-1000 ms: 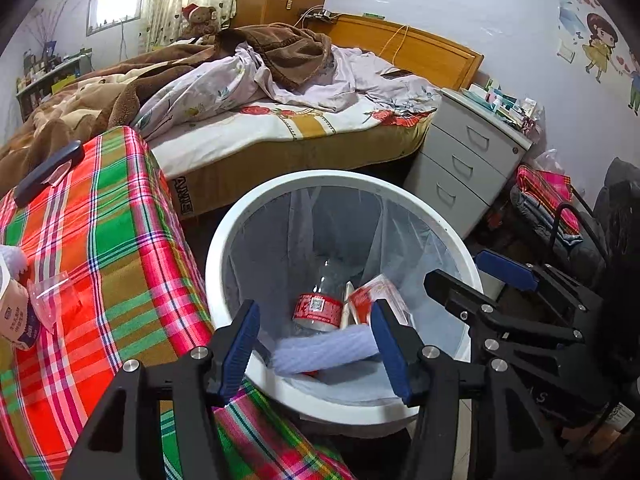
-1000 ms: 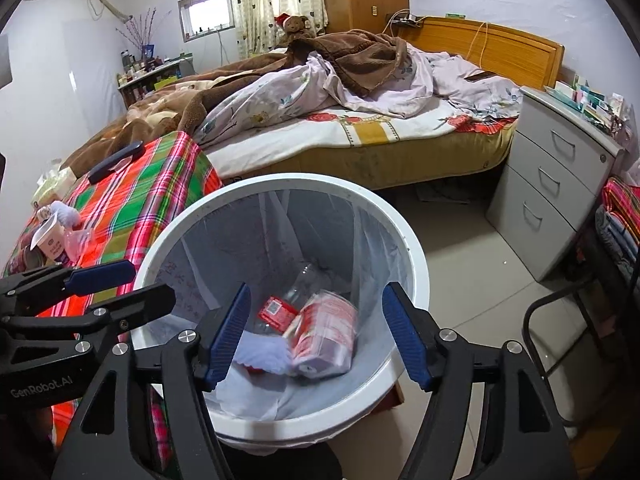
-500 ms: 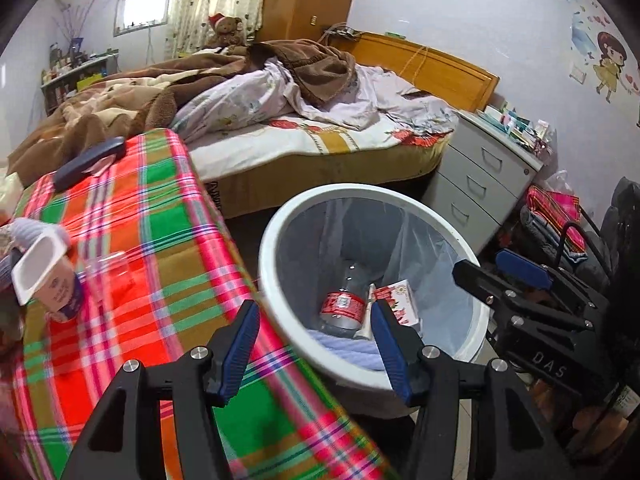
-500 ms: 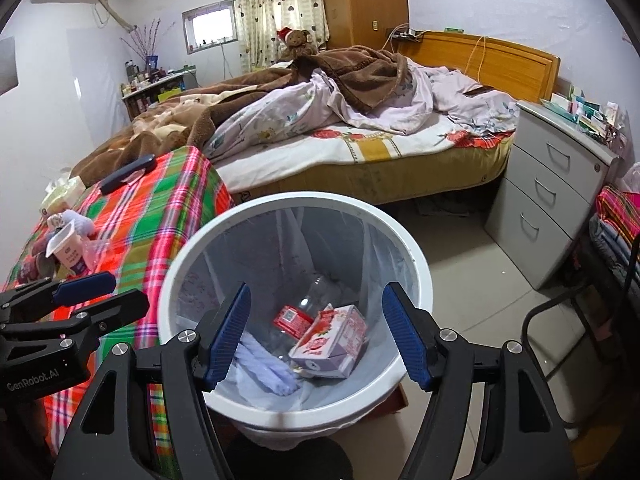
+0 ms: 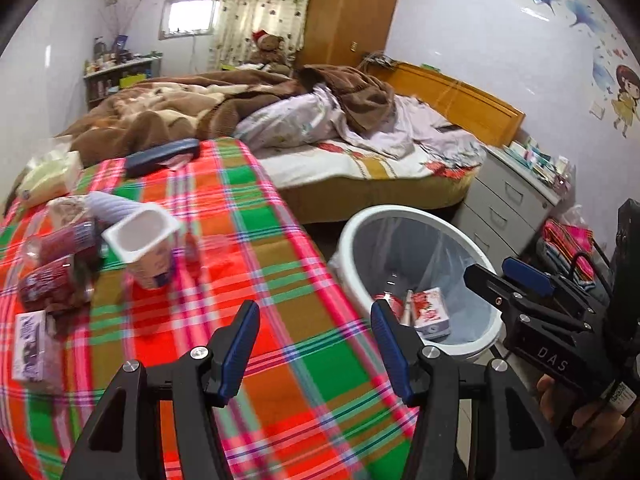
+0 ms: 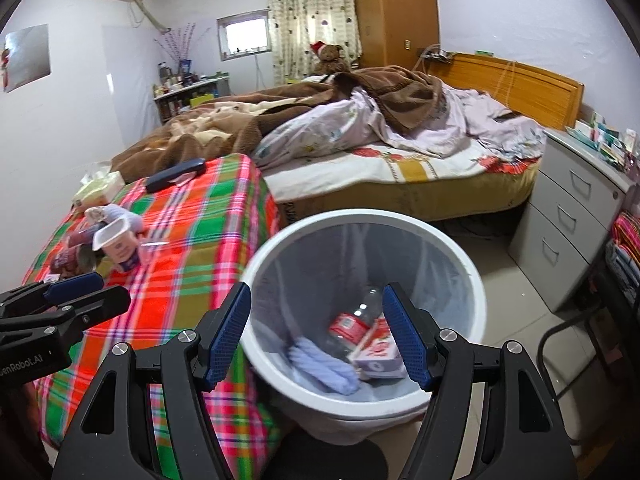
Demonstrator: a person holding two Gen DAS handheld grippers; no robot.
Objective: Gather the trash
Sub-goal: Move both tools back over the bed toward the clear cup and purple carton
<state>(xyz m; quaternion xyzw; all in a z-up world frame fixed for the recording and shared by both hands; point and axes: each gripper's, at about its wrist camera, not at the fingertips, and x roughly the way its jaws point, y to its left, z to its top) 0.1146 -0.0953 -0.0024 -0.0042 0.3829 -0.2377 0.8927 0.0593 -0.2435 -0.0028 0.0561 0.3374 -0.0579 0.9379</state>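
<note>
Left wrist view: the left gripper hangs over the plaid tablecloth, its 2 jaws apart with nothing between them. The trash left to collect sits in a cluster at the far left of the table: a white yogurt cup lying tipped with its mouth toward the camera, 2 dark red cans just beside it, a small purple carton nearer the table edge, and a clear plastic cup, which is blurred, so its exact shape is uncertain. The white bin stands on the floor beside the table, already holding a red and white carton. The right gripper shows at the right edge.

Right wrist view: the right gripper is released too, hovering above the bin with its jaws empty. Inside lie a clear bottle, a pale blue cloth and the carton. The cup cluster is well apart, up the table.

The step in hand looks like the reach for the next piece. The yogurt cup is the easiest target: bring the left gripper down across its sides, not its open mouth, and squeeze gently, since thin plastic would probably crumple or pop out. Approach clear of the cans so they are not knocked into rolling off the cloth.
</note>
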